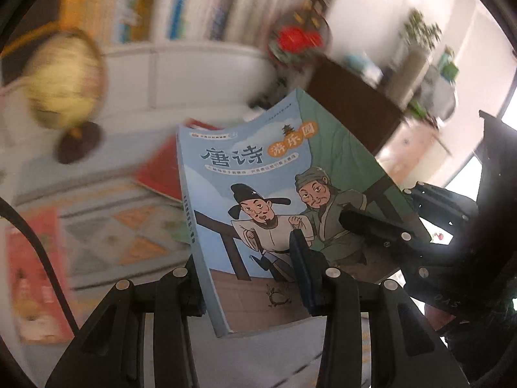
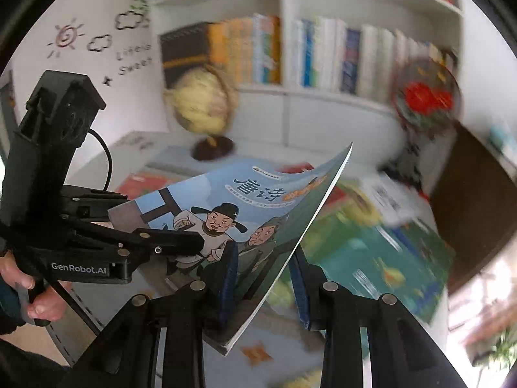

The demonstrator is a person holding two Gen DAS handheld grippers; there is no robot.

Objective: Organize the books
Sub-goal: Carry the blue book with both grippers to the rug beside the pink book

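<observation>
A thin blue and green picture book (image 1: 258,200) with two cartoon men on its cover is held in the air above the table by both grippers. My left gripper (image 1: 248,258) is shut on its lower part near the spine. My right gripper (image 2: 261,258) is shut on its lower edge; its fingers (image 1: 371,226) also show from the right in the left wrist view. The left gripper (image 2: 171,242) shows at the left in the right wrist view, pressing the cover. The book (image 2: 245,226) bends slightly.
A white bookshelf (image 2: 290,93) with upright books stands behind. A globe (image 2: 200,103) and a red flower ornament (image 2: 423,97) stand on the table. Red books (image 1: 161,174) and a green book (image 2: 371,252) lie on a patterned mat (image 1: 122,226). A dark cabinet (image 1: 352,106) is at the right.
</observation>
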